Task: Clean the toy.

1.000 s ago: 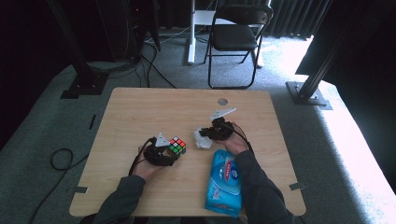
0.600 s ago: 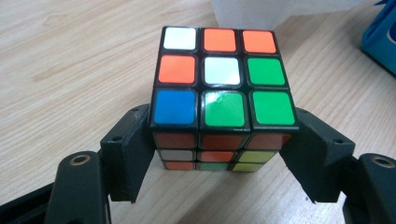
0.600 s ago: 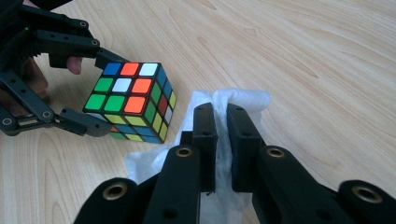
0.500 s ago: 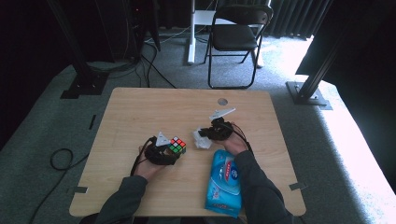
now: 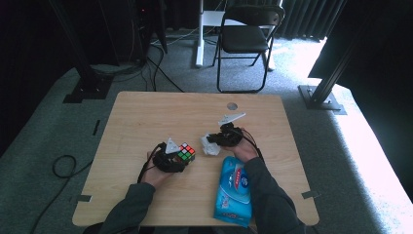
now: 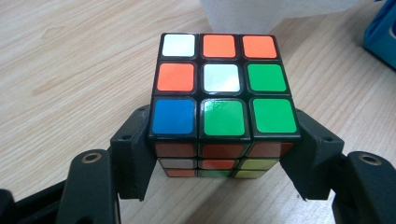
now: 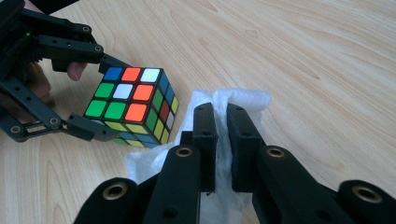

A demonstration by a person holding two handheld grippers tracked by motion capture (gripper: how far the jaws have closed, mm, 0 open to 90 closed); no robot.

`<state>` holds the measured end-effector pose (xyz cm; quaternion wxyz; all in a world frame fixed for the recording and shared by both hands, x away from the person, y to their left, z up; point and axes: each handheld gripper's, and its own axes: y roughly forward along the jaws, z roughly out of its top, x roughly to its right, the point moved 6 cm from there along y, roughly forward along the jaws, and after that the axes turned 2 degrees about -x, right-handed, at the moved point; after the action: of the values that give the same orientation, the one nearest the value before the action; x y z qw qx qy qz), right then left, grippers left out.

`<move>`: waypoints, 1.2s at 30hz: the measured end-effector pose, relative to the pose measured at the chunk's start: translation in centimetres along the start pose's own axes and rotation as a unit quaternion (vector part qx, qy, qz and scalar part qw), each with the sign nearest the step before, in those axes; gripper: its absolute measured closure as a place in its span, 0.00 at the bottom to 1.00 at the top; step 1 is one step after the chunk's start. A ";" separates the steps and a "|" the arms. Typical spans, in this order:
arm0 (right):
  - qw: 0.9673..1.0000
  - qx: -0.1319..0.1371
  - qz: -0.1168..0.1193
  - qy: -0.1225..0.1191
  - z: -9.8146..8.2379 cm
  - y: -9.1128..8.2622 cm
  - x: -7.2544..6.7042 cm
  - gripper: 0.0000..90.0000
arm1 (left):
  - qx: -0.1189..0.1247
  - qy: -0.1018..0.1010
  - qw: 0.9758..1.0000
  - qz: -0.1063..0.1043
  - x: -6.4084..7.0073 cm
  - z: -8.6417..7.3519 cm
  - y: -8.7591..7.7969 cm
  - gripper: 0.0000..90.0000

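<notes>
A scrambled Rubik's cube point(image 5: 185, 152) point(image 6: 224, 93) point(image 7: 133, 105) rests on the wooden table point(image 5: 146, 117), left of centre. My left gripper point(image 5: 183, 156) point(image 6: 219, 158) has a jaw pressed against each side of the cube; its jaws have just been closing on it. Just right of the cube, my right gripper point(image 5: 212, 144) point(image 7: 222, 135) is shut on a crumpled white wipe point(image 5: 210, 149) point(image 7: 247, 100). The wipe bunches up between the black pads and spreads onto the table below them.
A blue pack of wet wipes point(image 5: 234, 190) point(image 6: 380, 32) lies near the front edge, beside the right forearm. A small round hole point(image 5: 232, 106) sits at the table's back middle. A folding chair point(image 5: 246, 39) stands beyond the far edge.
</notes>
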<state>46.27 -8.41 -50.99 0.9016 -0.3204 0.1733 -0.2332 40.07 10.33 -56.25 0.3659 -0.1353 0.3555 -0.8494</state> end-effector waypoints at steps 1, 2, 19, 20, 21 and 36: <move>1.000 0.001 0.000 -0.001 0.0 0.0 0.0 0.93 | 0.000 0.002 1.000 0.001 0.1 0.0 0.0 0.38; 1.000 0.001 0.001 -0.001 0.0 0.0 0.0 0.93 | 0.001 0.003 1.000 0.001 0.1 0.1 -0.1 0.38; 0.999 0.033 0.033 0.010 0.9 -0.5 -0.8 0.93 | 0.031 0.029 0.999 -0.019 1.4 1.7 -0.9 0.38; 0.999 0.034 0.035 0.010 1.0 -0.5 -0.8 0.93 | 0.032 0.031 0.999 -0.020 1.5 1.8 -0.9 0.38; 0.999 0.037 0.037 0.010 1.1 -0.6 -0.8 0.93 | 0.033 0.033 0.999 -0.021 1.6 1.9 -0.9 0.38; 0.997 0.045 0.056 0.010 1.4 -0.5 -1.3 0.93 | 0.043 0.055 0.997 -0.033 2.5 3.2 -1.0 0.38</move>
<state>45.65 -7.39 -49.42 0.9252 -0.2665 0.1890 -0.1930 39.35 7.41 -53.39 0.3229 -0.0841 0.3337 -0.8817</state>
